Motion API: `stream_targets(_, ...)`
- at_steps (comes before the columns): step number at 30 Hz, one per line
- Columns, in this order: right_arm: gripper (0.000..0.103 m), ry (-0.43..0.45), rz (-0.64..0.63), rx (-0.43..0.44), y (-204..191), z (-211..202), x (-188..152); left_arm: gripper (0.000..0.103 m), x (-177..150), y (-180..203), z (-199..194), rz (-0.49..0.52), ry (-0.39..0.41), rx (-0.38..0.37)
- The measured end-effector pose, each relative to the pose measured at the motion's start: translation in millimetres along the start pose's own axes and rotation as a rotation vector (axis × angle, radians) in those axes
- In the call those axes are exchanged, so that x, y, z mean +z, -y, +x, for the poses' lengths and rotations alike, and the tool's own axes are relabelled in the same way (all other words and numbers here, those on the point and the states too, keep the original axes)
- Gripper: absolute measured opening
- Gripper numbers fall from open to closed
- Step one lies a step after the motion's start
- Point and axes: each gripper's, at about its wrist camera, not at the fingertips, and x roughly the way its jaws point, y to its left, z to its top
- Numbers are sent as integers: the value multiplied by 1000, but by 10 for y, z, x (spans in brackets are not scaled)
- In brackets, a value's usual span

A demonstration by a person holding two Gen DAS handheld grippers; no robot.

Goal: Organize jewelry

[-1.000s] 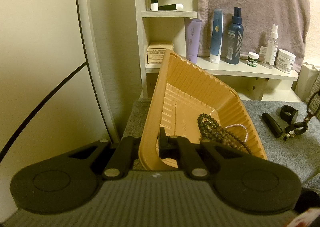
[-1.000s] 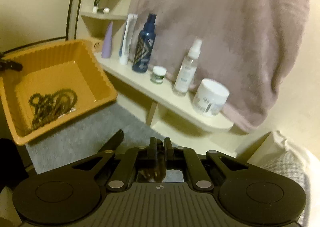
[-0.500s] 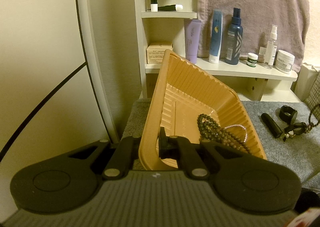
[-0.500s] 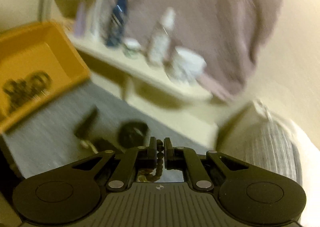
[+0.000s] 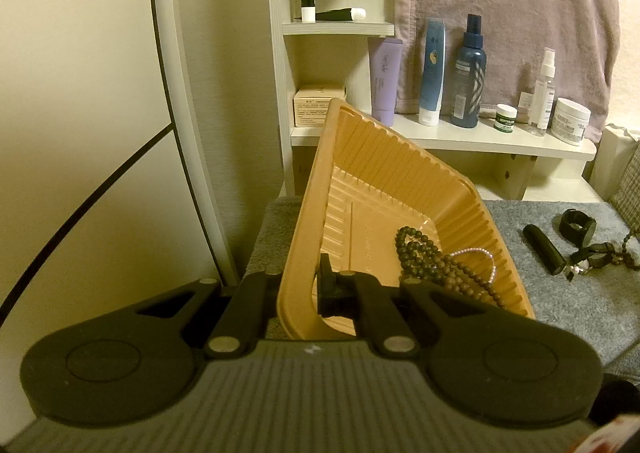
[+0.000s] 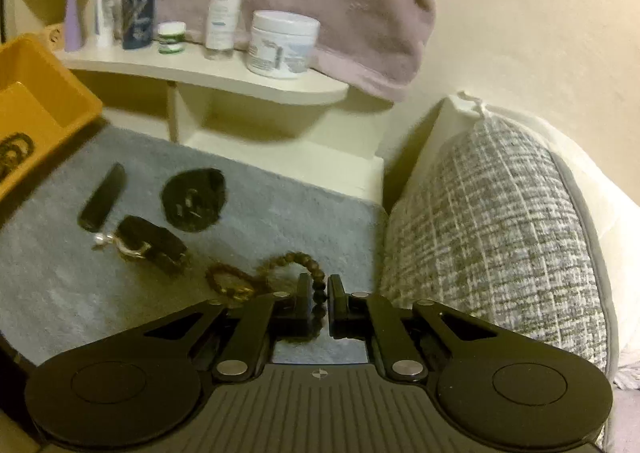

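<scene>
Bare grey mat (image 6: 60, 293) lies open; cushion (image 6: 492, 237) blocks the right.

1. I see a grey carpeted surface (image 6: 280, 205) carrying the loose pieces.
2. On it lie a black tube (image 6: 102, 197), a black watch (image 6: 195, 199), a dark clasp piece (image 6: 154, 243) and a brown bead bracelet (image 6: 232, 279).
3. The orange tray (image 5: 400, 173) is tipped up from it.
</scene>
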Motion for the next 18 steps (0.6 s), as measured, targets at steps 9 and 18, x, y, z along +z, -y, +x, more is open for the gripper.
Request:
stream_targets(9,8,46,31,48,-91,-32,-114,5,8,8,11,5,0,1)
stream_targets(18,8,8,30,33,-114,191,-199,5,3,13,8,5,-1,2)
